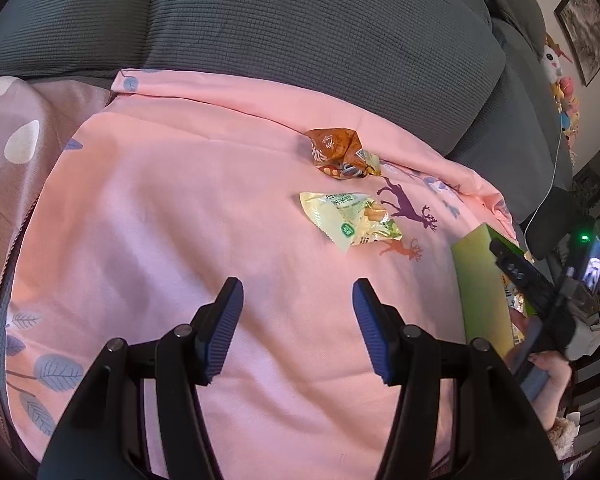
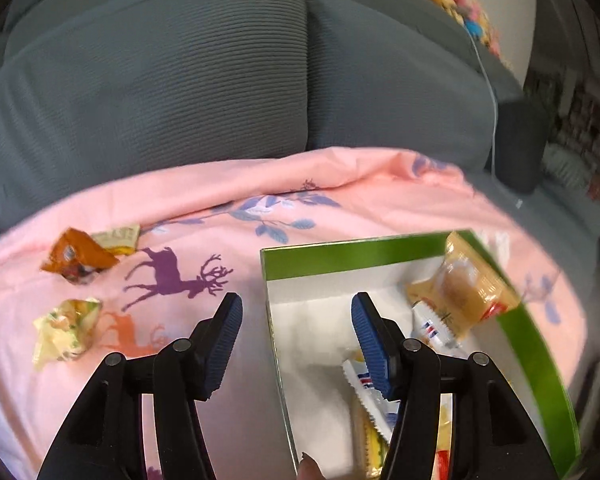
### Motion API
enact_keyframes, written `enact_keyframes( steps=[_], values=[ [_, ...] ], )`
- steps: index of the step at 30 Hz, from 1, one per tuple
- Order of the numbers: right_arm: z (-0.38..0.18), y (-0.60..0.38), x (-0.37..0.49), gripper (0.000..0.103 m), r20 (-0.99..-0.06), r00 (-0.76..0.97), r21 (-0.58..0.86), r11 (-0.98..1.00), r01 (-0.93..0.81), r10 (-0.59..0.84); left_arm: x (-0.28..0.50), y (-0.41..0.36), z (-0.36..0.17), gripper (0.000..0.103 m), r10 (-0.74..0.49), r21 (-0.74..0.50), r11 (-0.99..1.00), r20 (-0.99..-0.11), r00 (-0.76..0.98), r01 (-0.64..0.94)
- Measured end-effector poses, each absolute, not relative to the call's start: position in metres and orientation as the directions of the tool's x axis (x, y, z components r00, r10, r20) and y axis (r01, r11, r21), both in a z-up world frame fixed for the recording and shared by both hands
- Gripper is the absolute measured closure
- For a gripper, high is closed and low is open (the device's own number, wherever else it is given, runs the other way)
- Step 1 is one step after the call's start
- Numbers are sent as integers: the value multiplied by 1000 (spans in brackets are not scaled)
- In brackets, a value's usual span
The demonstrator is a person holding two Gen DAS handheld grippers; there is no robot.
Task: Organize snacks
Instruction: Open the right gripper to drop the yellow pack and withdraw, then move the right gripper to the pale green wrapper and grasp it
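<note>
Both tools, left [image 1: 298, 320] and right [image 2: 296, 330], part-open and empty; pale green packet [image 1: 350, 218] judged light, crinkly, slippery, best pinched at its flat sealed edge.

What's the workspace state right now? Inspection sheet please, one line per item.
Surface: pink blanket with deer print, spread over a grey sofa.
Job's things: green box holds several wrapped snacks; orange packet and pale yellow-green packet lie loose on the blanket, apart from the box.
Clutter: nothing seen on the blanket.
Grippers: left gripper open, nothing between the pads; right gripper open, empty, straddling the box's near wall.
Cables: white cable runs down the sofa.
Surroundings: plush toys, framed pictures on the wall.
</note>
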State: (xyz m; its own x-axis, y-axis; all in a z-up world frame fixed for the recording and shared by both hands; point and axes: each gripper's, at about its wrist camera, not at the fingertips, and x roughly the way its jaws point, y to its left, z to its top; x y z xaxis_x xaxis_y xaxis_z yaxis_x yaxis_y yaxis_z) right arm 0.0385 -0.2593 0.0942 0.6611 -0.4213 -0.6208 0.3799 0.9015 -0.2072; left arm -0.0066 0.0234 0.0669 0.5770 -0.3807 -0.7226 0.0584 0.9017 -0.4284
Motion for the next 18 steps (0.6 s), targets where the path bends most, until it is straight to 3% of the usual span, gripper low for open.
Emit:
enact_keyframes(
  steps=[14, 18],
  values=[
    [88, -204, 48, 46, -543, 771, -379, 917, 127, -331, -1, 41, 67, 46, -372, -436, 899, -728, 576, 30],
    [93, -194, 35, 46, -516, 800, -369, 922, 115, -307, 4, 48, 64, 40, -366, -436, 900, -734, 572, 17]
  ],
)
